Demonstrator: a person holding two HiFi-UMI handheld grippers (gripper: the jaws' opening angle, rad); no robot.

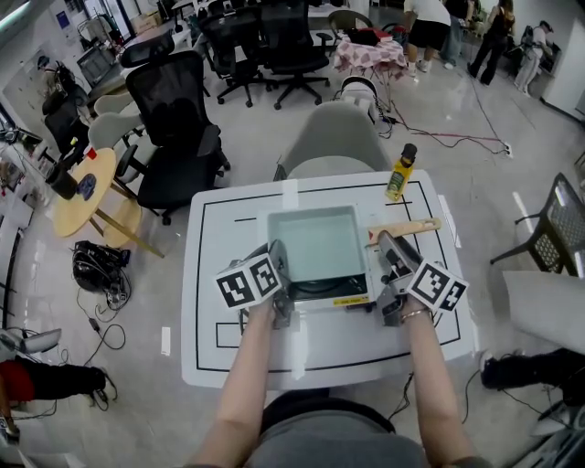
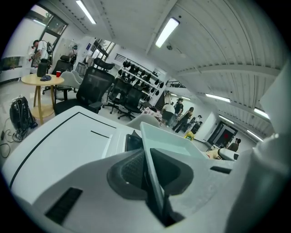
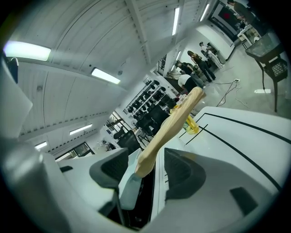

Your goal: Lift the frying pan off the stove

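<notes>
Frying pan (image 1: 311,242) (image 2: 168,143), square and pale green, sitting on the stove (image 1: 320,294) at the middle of the desk (image 1: 219,274). Wooden handle (image 1: 407,228) (image 3: 170,127) sticking out to the right, toward a yellow bottle (image 1: 399,174) (image 3: 191,125) with a dark cap near the desk's far right corner.

Left claw (image 1: 280,274) (image 2: 148,170) clamped on the pan's near left rim, thin wall pinched between the pads. Right claw (image 1: 391,249) (image 3: 145,170) spread wide at the pan's right side, root of the wooden handle between the jaws with a gap on either side, nothing gripped.

Desk white, marked with black lines, bare apart from stove, pan and bottle.

Just behind the desk, a grey chair (image 1: 329,146). To the left, a black office chair (image 1: 174,137) and a round wooden table (image 1: 87,192) (image 2: 41,79) carrying a red cup (image 2: 58,73). Below that table, a black bag (image 1: 96,265) (image 2: 20,116) and loose cables on the floor (image 1: 457,183). Floor pale grey and glossy.

Farther back, more black office chairs in rows and several people standing (image 1: 457,27) at the far end. Overhead, a white ceiling with long strip lights (image 2: 166,32).
</notes>
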